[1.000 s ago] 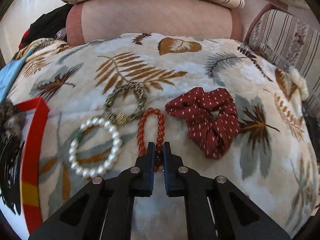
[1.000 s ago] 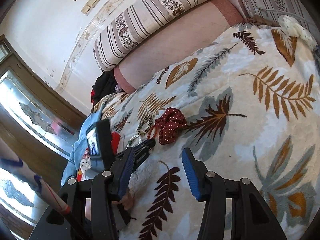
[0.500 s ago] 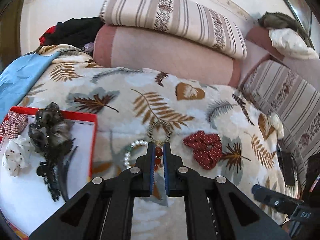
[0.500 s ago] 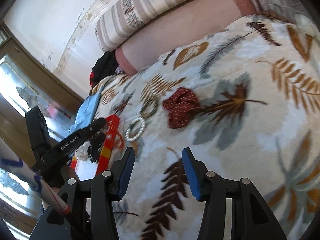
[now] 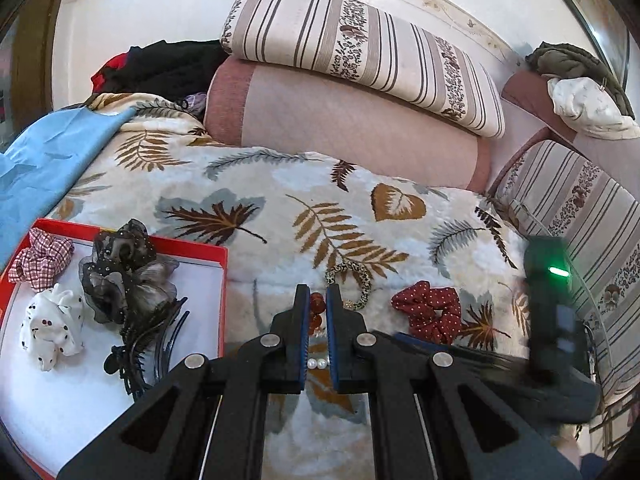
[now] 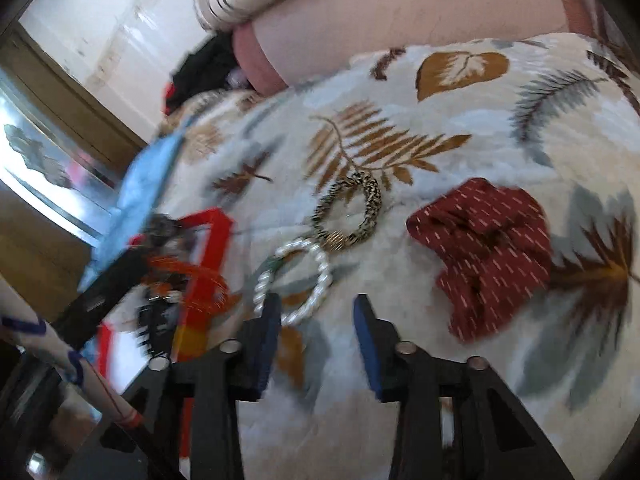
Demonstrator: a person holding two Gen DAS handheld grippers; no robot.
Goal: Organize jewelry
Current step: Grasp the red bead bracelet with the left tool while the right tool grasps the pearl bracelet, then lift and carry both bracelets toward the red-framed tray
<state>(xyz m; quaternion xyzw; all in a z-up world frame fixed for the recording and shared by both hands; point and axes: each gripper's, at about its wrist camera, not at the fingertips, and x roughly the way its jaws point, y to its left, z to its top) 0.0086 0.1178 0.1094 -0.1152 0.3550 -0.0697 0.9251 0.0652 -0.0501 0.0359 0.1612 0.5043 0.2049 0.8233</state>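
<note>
L tool (image 5: 317, 312) pinched orange bead bracelet (image 5: 316, 314), red tray (image 5: 223, 276) to its left. R tool (image 6: 316, 320) gaped wide, pearl bracelet (image 6: 320, 276) just ahead.

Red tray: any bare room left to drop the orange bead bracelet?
Yes. The red tray is bare white along its right side by the rim and in the near part below the black hair clips. Crowded at the far left: checked scrunchie, white dotted scrunchie, black bow. The left gripper holds the orange bead bracelet.
</note>
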